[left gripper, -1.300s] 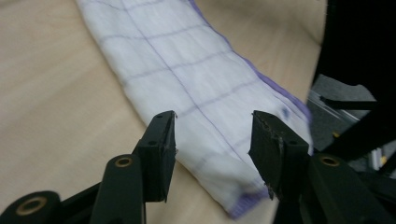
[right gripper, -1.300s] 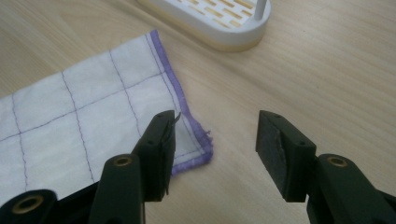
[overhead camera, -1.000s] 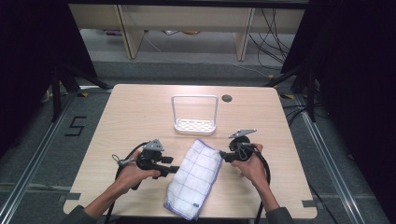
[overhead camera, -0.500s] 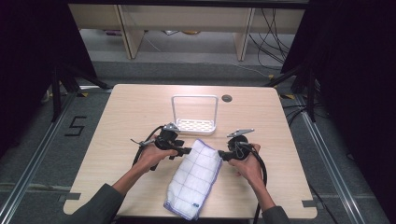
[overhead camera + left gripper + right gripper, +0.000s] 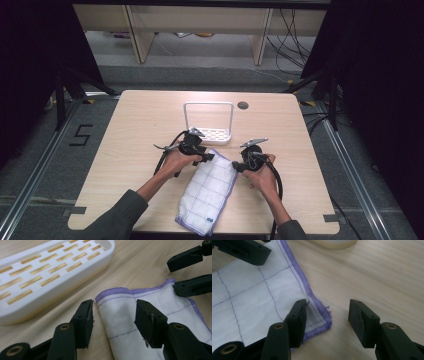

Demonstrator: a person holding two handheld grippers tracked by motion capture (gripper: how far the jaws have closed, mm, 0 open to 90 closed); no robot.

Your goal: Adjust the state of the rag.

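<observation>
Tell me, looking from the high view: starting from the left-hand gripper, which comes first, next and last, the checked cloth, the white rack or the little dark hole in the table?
From the left gripper:
1. Checked cloth: its far corner lies right at the jaws, on the near side.
2. White rack: just beyond the gripper, toward the table's middle.
3. Dark hole: farthest, past the rack near the table's far edge.

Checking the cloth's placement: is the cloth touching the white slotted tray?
Apart. The left gripper view shows bare wood between the cloth's purple-edged corner and the tray's rim.
</observation>
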